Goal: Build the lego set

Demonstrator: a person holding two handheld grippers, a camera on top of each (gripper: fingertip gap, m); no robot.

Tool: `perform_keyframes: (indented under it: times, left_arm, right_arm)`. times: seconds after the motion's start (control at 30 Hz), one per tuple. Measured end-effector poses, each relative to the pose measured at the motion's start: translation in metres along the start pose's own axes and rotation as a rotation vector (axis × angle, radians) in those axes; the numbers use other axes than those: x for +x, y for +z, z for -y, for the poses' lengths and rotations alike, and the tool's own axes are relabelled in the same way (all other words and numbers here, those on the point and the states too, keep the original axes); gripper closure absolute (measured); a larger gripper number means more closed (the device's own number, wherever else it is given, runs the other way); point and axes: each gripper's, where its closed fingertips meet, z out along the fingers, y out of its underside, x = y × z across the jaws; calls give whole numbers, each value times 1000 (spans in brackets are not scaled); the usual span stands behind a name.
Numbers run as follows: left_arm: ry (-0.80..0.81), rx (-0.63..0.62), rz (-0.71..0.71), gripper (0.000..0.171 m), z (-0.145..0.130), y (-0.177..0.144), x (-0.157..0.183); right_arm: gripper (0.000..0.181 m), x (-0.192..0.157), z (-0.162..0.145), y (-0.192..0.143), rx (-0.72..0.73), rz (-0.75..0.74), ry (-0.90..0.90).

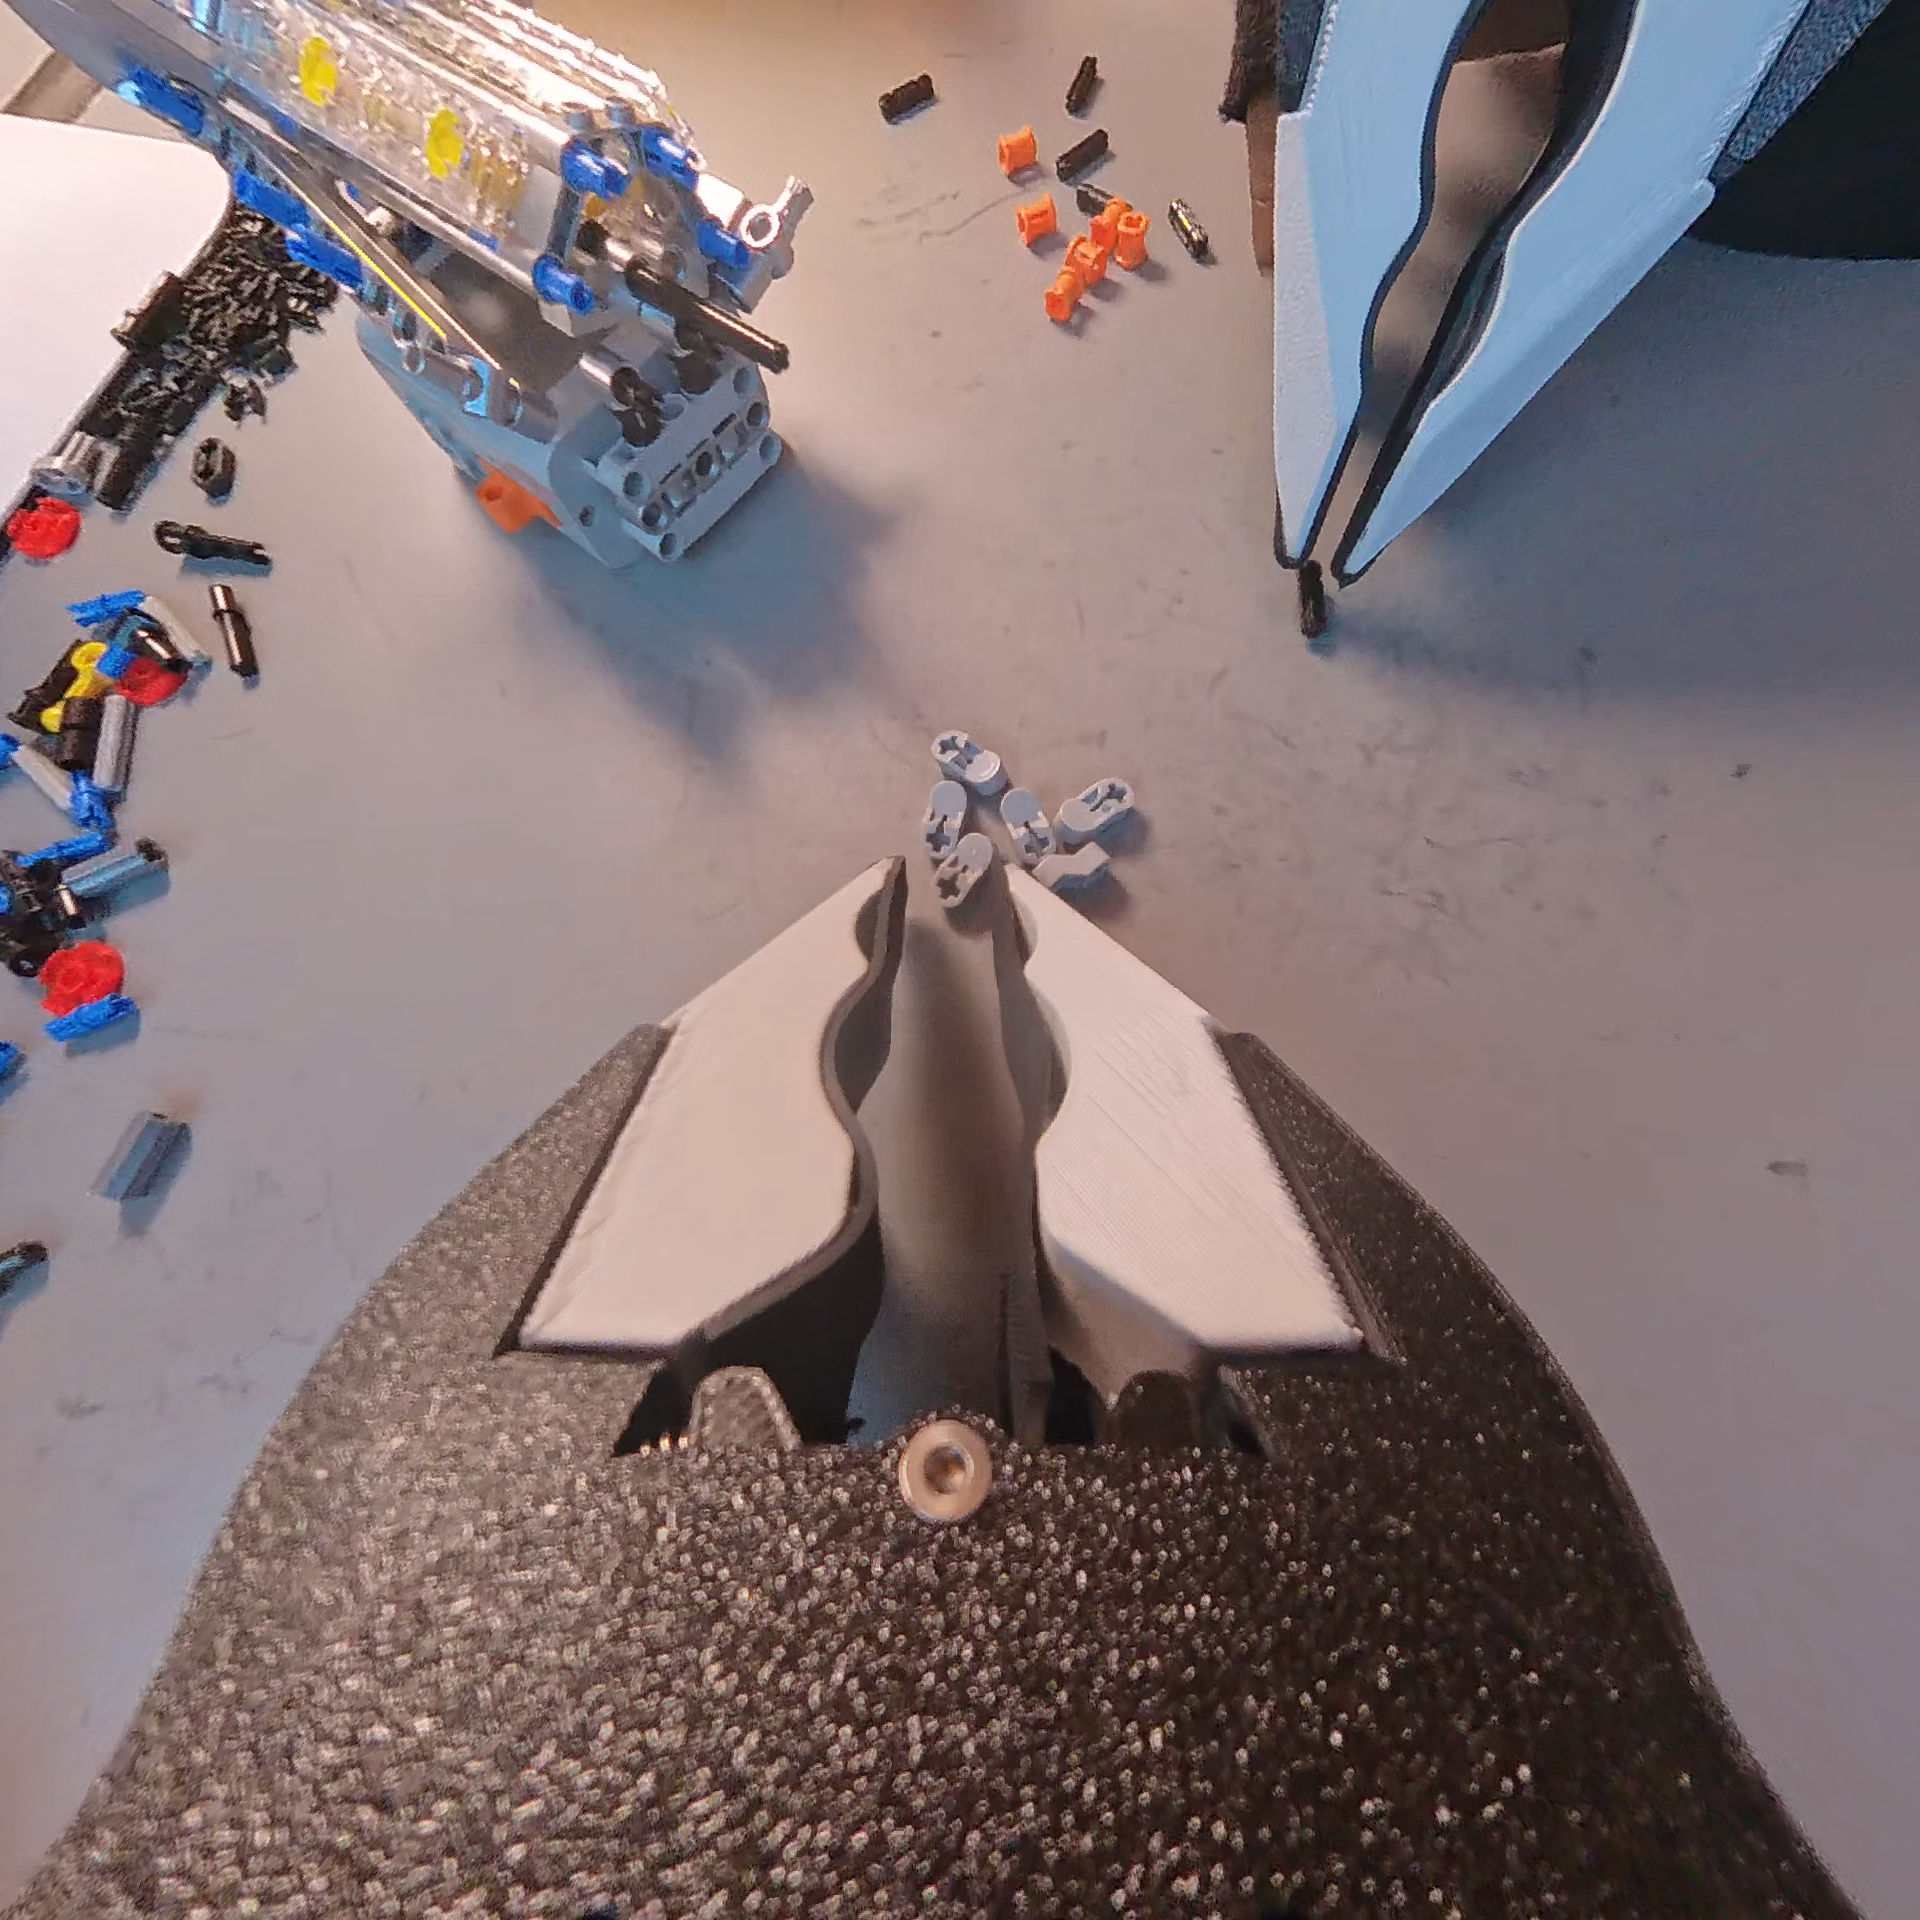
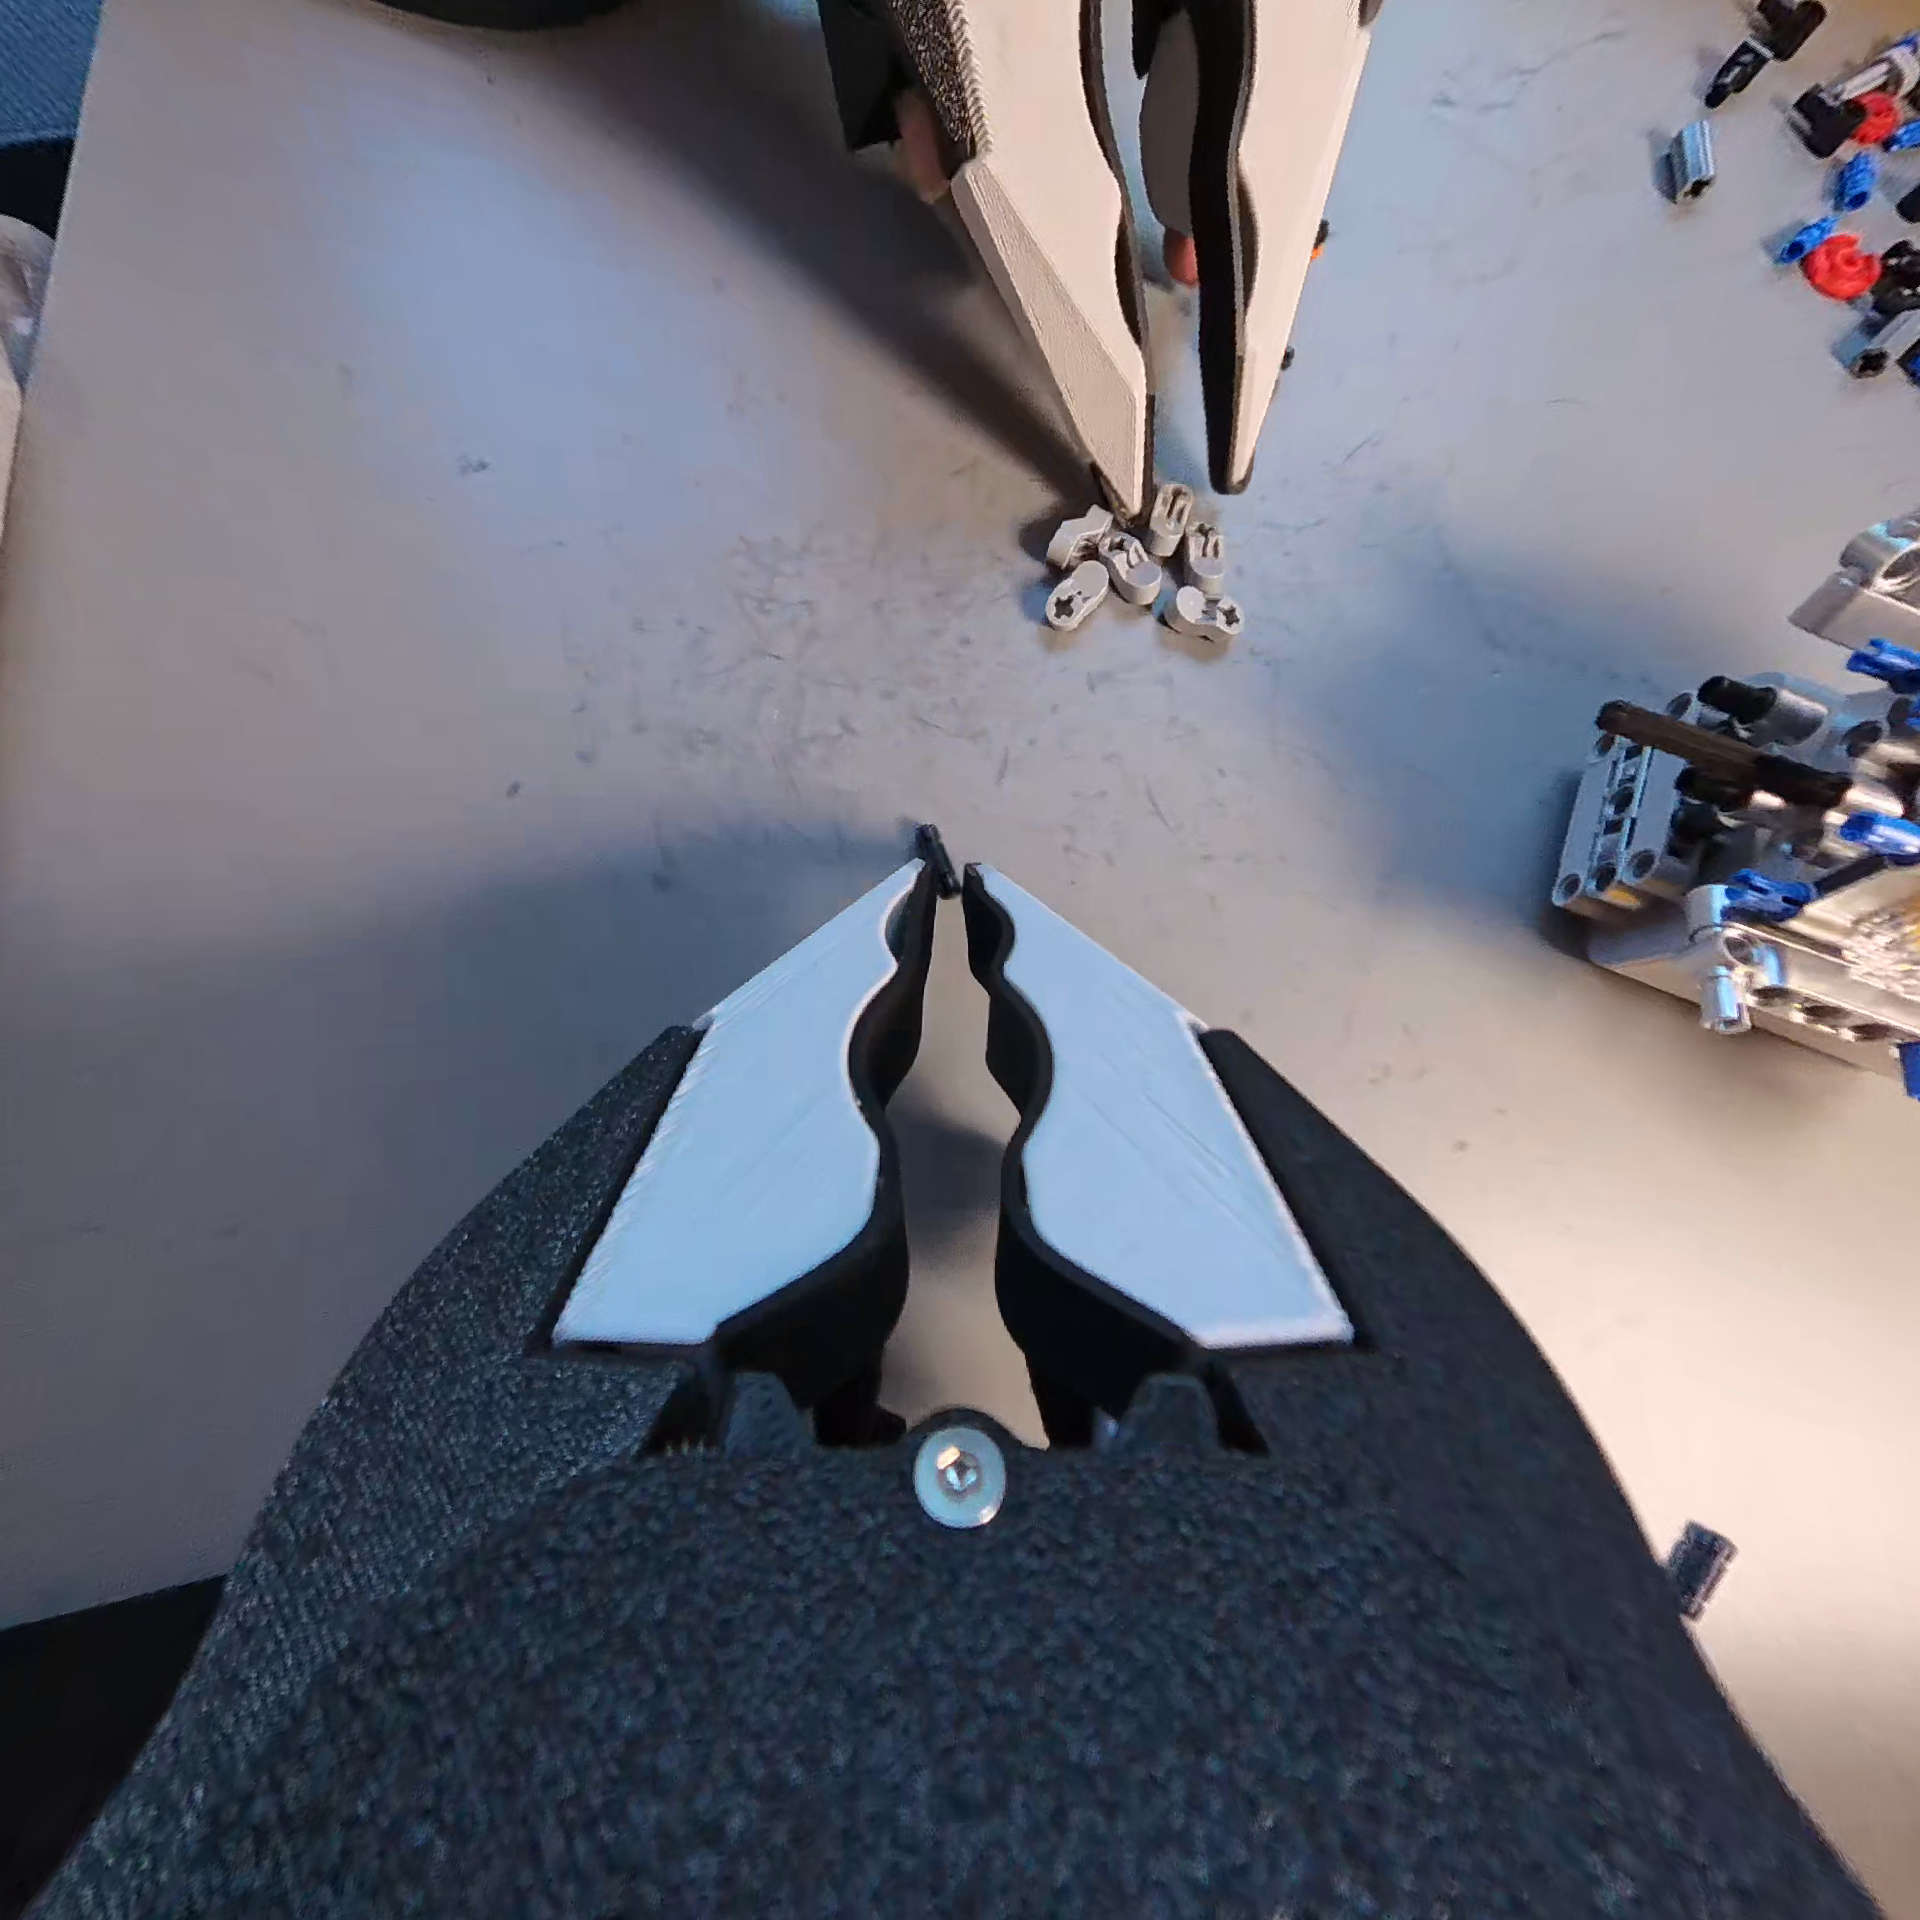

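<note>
Grippers over grey connectors and a black pin

Connectors (image 1: 1023, 821), small and grey with cross-shaped holes, lie in a loose cluster on the bench (image 1: 1455, 935); they serve as the landmark. The left gripper (image 1: 951, 883) stands right at the cluster, its fingers apart with a narrow gap, and one connector sits at that gap, touching the tips; whether it is pinched I cannot tell. In the right wrist view the same gripper (image 2: 1179, 488) comes down from above onto the connectors (image 2: 1138, 566).

The right gripper (image 2: 948, 883) is well apart from the cluster, its fingers nearly together and clamped on a short black pin (image 2: 940, 857) that sticks out past the tips. From the left wrist view, that gripper (image 1: 1314, 566) points down at the bench with the pin (image 1: 1311, 603) at its tips.

Beyond the connectors and to their left stands a grey model (image 1: 582, 343) with blue pins and a clear top. Orange bushes (image 1: 1086, 244) and black pins lie beyond the cluster. Mixed black, blue and red parts (image 1: 94, 707) are scattered far to its left.
</note>
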Motion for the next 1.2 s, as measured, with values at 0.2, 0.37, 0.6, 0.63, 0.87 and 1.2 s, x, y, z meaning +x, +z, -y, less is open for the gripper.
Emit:
perform_keyframes:
  times: [0.2, 0.37, 0.6, 0.63, 0.87, 1.2]
  left_arm:
    - [28, -20, -8, 166, -3, 1, 4]
    - [-38, -21, -36, 166, -9, -13, 16]
    - [-26, -83, -174, 165, -11, -16, 63]
    - [-23, -81, -211, 163, -9, -17, 71]
    - [76, -63, -426, 157, -7, -26, 119]
    - [146, -43, -340, 157, -12, -27, 104]
  right_arm:
    - [176, 5, 0, 1, 42, -22, 25]
    - [176, 13, 15, -4, 128, -107, -3]
    - [176, -31, 43, 14, 159, 28, -106]
    - [176, -36, 41, 21, 130, 38, -121]
    - [176, -56, 41, 38, 59, 94, -166]
    - [176, -59, 36, 27, 55, 165, -139]
